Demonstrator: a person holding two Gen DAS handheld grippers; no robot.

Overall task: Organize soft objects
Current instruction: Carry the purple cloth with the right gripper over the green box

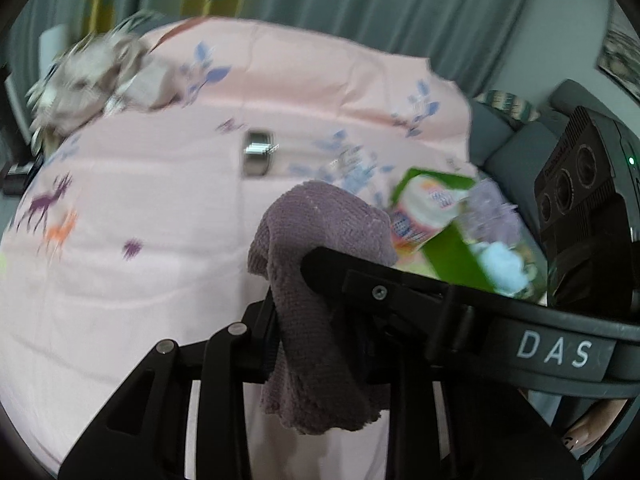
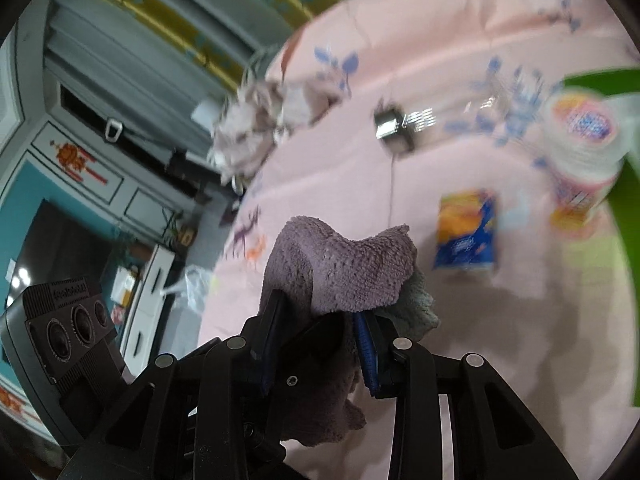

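Observation:
A mauve terry cloth [image 1: 320,236] hangs off the pink bed, pinched from two sides. In the left wrist view my left gripper [image 1: 304,320] is shut on its drooping folds, and the black arm of the right gripper [image 1: 560,352] crosses in from the right onto the same cloth. In the right wrist view the mauve cloth [image 2: 344,268] bulges above my right gripper [image 2: 320,336], whose blue pads [image 2: 366,354] press on it. A grey-green cloth edge [image 2: 418,306] shows just behind. The left gripper's camera unit [image 2: 64,332] sits at the lower left.
A pink printed bedspread [image 1: 140,200] fills both views. A crumpled pale cloth pile [image 1: 88,80] lies at its far left edge and a small metallic object [image 1: 258,152] in the middle. A green box [image 1: 452,248] holds soft items. An orange-blue packet [image 2: 466,232] lies nearby.

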